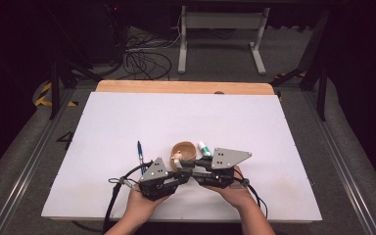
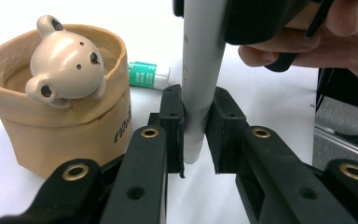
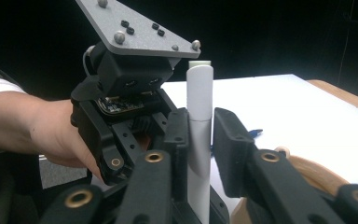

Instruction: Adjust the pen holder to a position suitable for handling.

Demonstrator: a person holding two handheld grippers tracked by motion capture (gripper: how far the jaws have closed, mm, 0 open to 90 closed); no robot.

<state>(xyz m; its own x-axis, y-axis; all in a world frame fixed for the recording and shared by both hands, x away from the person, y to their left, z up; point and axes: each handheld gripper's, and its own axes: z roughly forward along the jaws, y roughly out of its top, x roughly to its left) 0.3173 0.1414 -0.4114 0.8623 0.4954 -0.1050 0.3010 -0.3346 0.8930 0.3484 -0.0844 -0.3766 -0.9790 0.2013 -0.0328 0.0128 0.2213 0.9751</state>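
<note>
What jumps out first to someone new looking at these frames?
Both grippers meet near the front middle of the white table, each closed around the same upright grey-white pen: the left gripper holds one end, the right gripper the other. Just beyond them stands a tan pot with a bear's head peeking over its rim. A green-and-white tube lies behind it and a blue pen to its left.

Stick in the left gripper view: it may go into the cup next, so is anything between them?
Nothing visible lies between stick and cup. A bear head on the cup's rim covers part of its opening.
</note>
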